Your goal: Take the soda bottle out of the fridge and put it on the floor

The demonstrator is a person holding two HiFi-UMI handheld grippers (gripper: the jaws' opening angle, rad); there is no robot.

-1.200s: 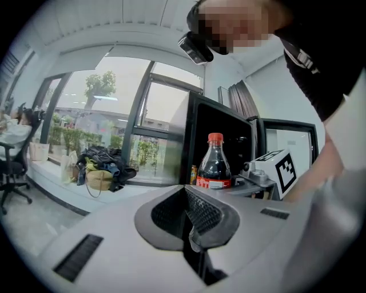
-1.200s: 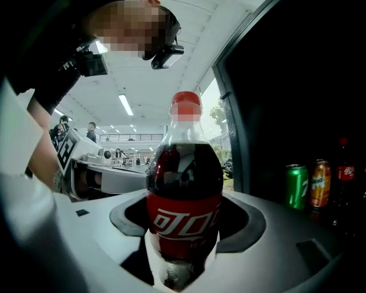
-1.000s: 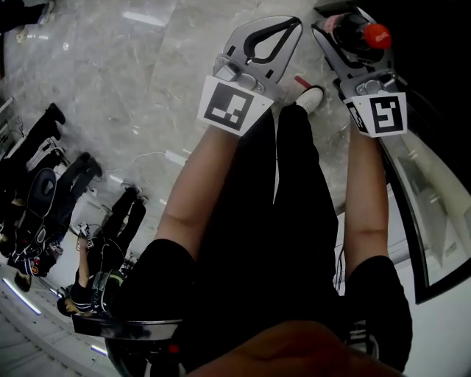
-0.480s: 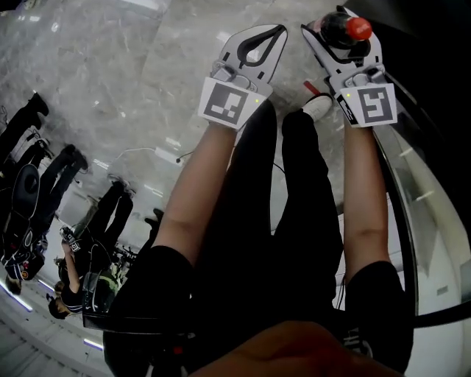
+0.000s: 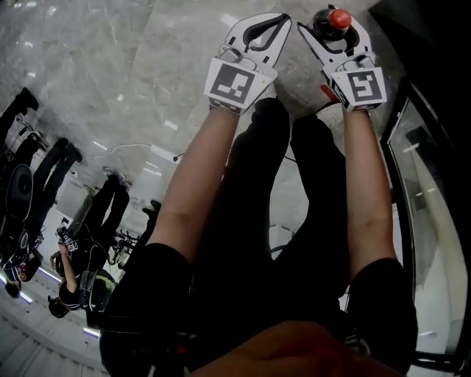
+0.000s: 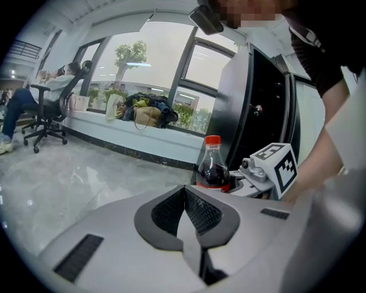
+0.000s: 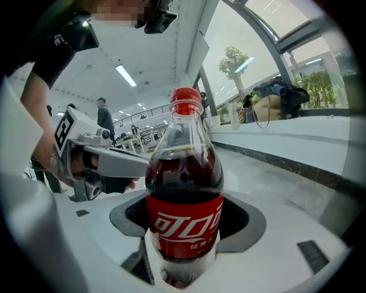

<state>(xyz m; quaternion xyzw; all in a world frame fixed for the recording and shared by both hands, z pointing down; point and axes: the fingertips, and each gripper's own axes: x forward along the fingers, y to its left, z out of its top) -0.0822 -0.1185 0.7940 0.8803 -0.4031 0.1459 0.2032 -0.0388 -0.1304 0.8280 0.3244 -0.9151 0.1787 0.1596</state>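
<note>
Out over the pale marble floor (image 5: 110, 66), on the side away from the tall black fridge (image 6: 260, 103), the left hand-held gripper (image 5: 280, 20) carries nothing. Its dark ribbed pads (image 6: 168, 212) are pressed together at the tips, with only a teardrop-shaped gap behind them. Just beside it, on the side toward the fridge, the right hand-held gripper (image 5: 330, 26) pinches a clear plastic soda bottle (image 7: 184, 189) holding dark cola, with a red label and a red screw cap (image 5: 338, 16). The bottle stands upright in front of the fridge, outside it. The jaws press on its lower body at the red label, one from each side, so its neck and cap rise free above them. In the left gripper view the bottle shows just past the joined left tips, near but apart from them. Whether its base touches the floor cannot be told. A dark-framed glass door (image 5: 430, 191) runs down the far right, on the fridge side of the person's right arm.
</note>
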